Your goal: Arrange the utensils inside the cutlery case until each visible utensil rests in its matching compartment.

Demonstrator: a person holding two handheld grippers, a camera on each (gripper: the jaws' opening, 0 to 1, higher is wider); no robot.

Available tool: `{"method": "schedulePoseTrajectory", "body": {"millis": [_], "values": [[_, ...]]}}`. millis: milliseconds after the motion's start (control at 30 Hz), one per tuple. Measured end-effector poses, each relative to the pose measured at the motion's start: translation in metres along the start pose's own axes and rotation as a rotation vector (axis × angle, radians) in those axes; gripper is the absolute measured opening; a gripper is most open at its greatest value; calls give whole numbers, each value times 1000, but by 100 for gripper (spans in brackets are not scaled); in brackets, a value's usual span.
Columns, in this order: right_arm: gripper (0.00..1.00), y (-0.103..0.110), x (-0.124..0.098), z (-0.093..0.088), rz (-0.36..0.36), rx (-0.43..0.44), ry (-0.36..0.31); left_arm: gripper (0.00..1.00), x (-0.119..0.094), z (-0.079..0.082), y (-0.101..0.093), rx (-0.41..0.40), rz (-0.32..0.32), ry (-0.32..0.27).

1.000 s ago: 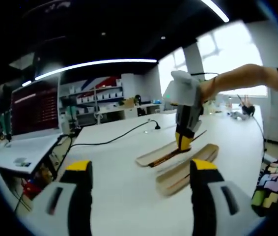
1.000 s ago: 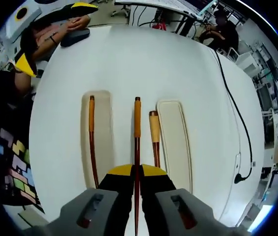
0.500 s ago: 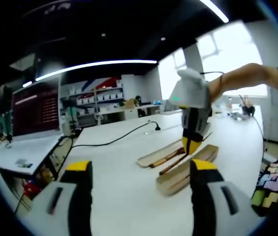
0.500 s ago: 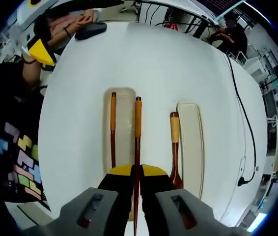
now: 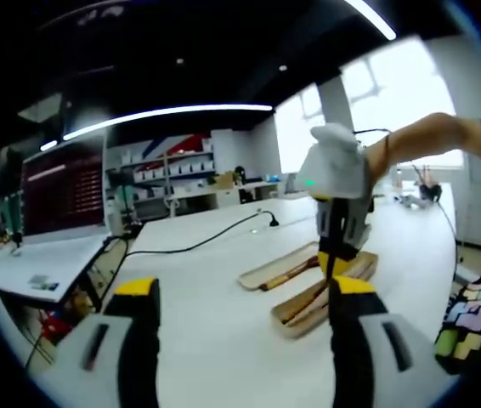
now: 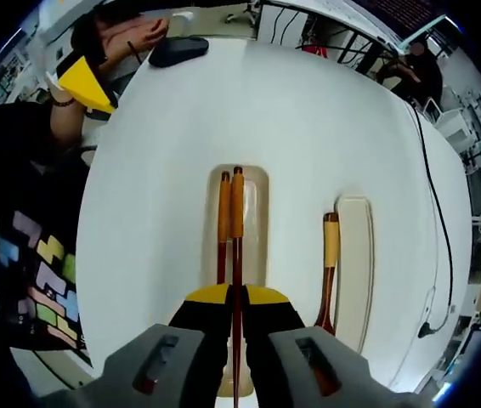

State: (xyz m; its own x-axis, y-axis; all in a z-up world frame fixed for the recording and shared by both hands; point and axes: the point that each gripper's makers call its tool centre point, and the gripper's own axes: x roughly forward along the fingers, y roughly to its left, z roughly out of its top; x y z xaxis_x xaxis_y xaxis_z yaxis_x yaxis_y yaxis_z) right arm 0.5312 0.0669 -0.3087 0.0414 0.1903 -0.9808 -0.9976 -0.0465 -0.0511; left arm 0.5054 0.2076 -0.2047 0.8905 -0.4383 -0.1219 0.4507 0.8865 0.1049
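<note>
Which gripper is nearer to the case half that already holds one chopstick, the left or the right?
Right. The right gripper, shut on a chopstick, is directly above that case half. The left gripper is open and apart from it, lower over the table.

And the right gripper (image 6: 234, 297) has swung across: in the right gripper view the chopstick (image 6: 236, 255) clamped in its jaws now runs up the middle of the frame directly over the case tray (image 6: 254, 221), right beside the second chopstick (image 6: 223, 225) lying in it, where a second ago it hung between tray and lid. The spoon (image 6: 329, 272) and lid (image 6: 356, 272) have slid to the right of the frame. In the left gripper view, the right gripper (image 5: 336, 259) has shifted right, now over the nearer tray (image 5: 308, 308).
</note>
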Motion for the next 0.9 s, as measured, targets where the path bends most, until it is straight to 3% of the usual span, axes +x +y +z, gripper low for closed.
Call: {"method": "schedulePoseTrajectory", "body": {"millis": [533, 667, 900], "values": [[3, 8, 7, -1, 80, 23, -19, 86, 5, -3, -2, 3, -9, 14], [3, 5, 10, -3, 53, 2, -6, 86, 6, -4, -3, 0, -10, 17], [3, 7, 13, -4, 67, 8, 8, 86, 6, -4, -3, 1, -14, 16]]}}
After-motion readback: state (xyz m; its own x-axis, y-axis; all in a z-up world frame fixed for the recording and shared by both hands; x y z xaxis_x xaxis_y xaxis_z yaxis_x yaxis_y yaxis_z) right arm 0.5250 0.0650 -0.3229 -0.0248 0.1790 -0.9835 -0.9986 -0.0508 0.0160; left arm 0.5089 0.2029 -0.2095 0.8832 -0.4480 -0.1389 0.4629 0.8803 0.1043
